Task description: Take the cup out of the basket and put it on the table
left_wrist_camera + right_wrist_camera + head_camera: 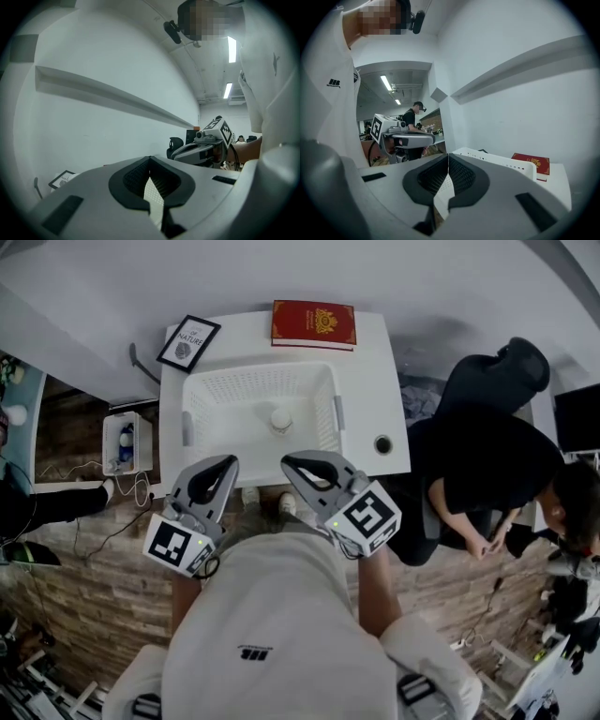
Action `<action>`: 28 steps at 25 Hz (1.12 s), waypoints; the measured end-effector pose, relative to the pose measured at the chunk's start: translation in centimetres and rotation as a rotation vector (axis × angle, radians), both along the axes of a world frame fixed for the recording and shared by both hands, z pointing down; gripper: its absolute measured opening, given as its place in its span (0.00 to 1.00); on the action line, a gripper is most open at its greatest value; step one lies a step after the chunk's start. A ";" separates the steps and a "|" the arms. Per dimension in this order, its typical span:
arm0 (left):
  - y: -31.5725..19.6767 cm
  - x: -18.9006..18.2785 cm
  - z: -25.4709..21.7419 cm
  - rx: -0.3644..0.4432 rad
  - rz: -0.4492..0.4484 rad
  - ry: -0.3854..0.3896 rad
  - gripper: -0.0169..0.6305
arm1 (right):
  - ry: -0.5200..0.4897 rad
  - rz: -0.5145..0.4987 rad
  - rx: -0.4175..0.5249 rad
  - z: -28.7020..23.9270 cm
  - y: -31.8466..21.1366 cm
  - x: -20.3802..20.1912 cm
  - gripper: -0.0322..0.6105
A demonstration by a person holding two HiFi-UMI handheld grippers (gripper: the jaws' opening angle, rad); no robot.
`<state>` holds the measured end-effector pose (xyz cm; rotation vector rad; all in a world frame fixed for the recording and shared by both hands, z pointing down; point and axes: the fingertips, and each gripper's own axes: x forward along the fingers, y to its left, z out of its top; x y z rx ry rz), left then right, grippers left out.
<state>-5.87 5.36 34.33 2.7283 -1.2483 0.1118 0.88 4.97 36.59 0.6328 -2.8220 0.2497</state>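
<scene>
A white perforated basket (208, 399) stands on the white table (375, 390). Inside it, near the middle, sits a small pale cup (280, 418). Both grippers hover at the table's near edge, short of the basket. My left gripper (225, 463) is shut with nothing in it, and its pads meet at the tip (150, 159). The right gripper (289, 463) is likewise shut and empty (448, 157). The basket rim (501, 161) shows just beyond the right gripper's tip. Each gripper view shows the other gripper alongside.
A red book (313, 324) lies at the table's far edge, also in the right gripper view (532, 164). A framed picture (187, 343) lies at the far left corner. A small dark round thing (382, 443) sits right of the basket. A person in black (487, 456) sits to the right.
</scene>
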 end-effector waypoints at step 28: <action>-9.3 -1.5 3.2 -0.058 0.388 0.012 0.04 | 0.155 0.347 -0.083 3.9 -7.8 -3.0 0.07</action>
